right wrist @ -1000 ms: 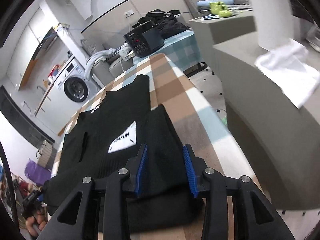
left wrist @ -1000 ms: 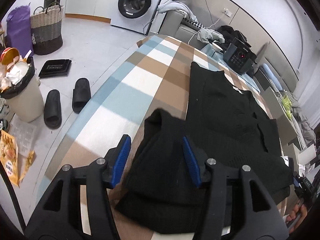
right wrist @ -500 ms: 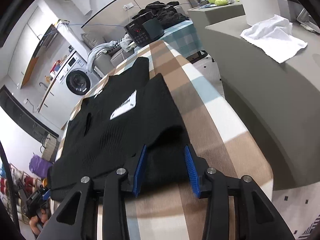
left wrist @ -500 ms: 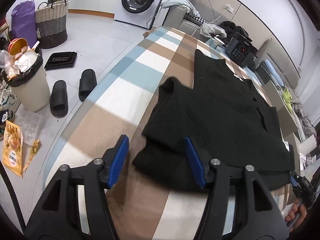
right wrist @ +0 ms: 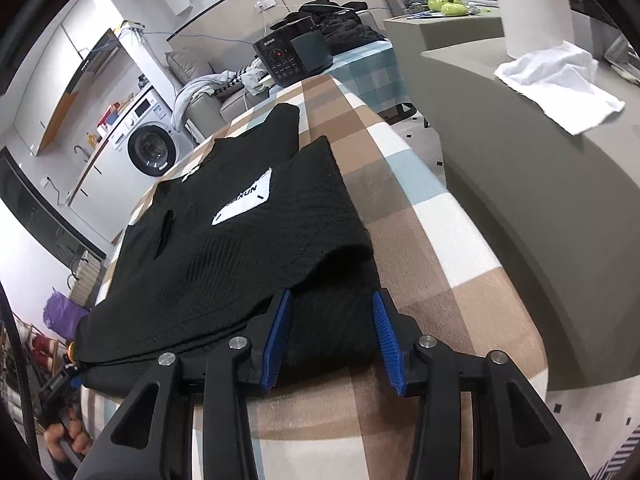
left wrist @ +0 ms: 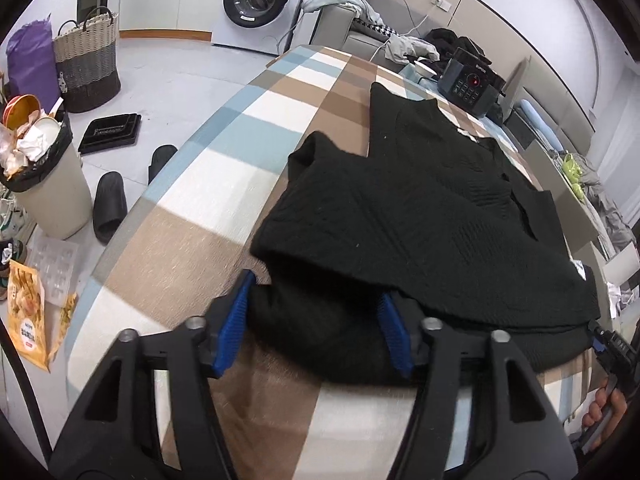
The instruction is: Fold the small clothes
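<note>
A black knit garment (left wrist: 420, 216) lies on the checked tablecloth (left wrist: 224, 184), its lower part folded up over the body; a white label (right wrist: 244, 204) shows in the right wrist view. My left gripper (left wrist: 316, 328) is open, its blue pads either side of the near left folded edge. My right gripper (right wrist: 332, 340) is open, its blue pads either side of the near right folded edge of the garment (right wrist: 248, 248). Neither grips the cloth.
A black appliance (left wrist: 470, 82) stands at the table's far end. On the floor to the left are a full bin (left wrist: 44, 184), slippers (left wrist: 110, 204), a basket (left wrist: 86, 68) and a washing machine (left wrist: 260, 0). A grey counter with a white towel (right wrist: 556, 80) stands to the right.
Both grippers have pulled back toward the near table edge. The garment's folded part, lifted between the pads a second ago, now lies flat and the near folded edge sits between the open pads.
</note>
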{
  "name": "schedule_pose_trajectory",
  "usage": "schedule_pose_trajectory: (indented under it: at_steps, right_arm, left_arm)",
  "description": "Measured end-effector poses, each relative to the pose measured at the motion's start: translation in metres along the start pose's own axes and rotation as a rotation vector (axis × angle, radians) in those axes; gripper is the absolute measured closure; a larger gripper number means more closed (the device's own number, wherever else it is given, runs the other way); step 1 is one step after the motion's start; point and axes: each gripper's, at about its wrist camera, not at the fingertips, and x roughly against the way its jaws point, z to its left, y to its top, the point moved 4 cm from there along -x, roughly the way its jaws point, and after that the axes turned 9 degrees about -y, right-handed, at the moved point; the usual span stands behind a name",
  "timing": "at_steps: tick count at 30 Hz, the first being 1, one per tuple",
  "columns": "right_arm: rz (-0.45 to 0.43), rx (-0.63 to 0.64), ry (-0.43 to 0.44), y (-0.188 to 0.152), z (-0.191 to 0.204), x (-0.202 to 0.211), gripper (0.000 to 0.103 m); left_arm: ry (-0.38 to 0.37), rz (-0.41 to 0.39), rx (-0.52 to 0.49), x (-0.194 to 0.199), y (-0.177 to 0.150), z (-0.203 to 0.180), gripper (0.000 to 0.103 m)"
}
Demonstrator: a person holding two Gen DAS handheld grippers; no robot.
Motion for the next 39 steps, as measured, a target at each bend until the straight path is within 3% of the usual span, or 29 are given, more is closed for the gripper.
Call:
schedule_pose_trajectory:
  at_steps: [3, 6, 19, 23, 26, 29, 32, 39]
  right_arm:
    - [-0.019, 0.052, -0.039, -0.001, 0.006, -0.003, 0.069]
    - [-0.027, 0.107, -0.07, -0.004, 0.012, -0.003, 0.079]
    - [0.009, 0.085, -0.052, -0.028, 0.0, 0.018, 0.081]
    - [0.007, 0.064, -0.047, -0.025, 0.0, 0.021, 0.073]
    - [-0.03, 0.02, -0.02, -0.017, -0.001, 0.031, 0.063]
    - [-0.066, -0.003, 0.029, -0.011, -0.001, 0.044, 0.062]
    - [-0.059, -0.02, 0.073, -0.009, 0.003, 0.05, 0.062]
    - [-0.041, -0.019, 0.075, -0.015, 0.012, 0.049, 0.062]
  left_arm:
    - [-0.025, 0.0, -0.002, -0.006, 0.003, -0.003, 0.081]
    - [-0.031, 0.0, -0.002, -0.006, 0.003, -0.004, 0.083]
    - [-0.022, 0.017, -0.011, 0.025, -0.029, 0.002, 0.084]
    - [-0.031, 0.006, 0.03, 0.031, -0.03, 0.006, 0.081]
    - [-0.029, 0.0, 0.053, 0.037, -0.028, 0.007, 0.072]
    - [-0.045, -0.022, 0.043, 0.048, -0.027, 0.005, 0.06]
    - [-0.078, -0.052, 0.05, 0.059, -0.026, 0.004, 0.06]
    - [-0.124, -0.118, 0.064, 0.081, -0.028, 0.002, 0.06]
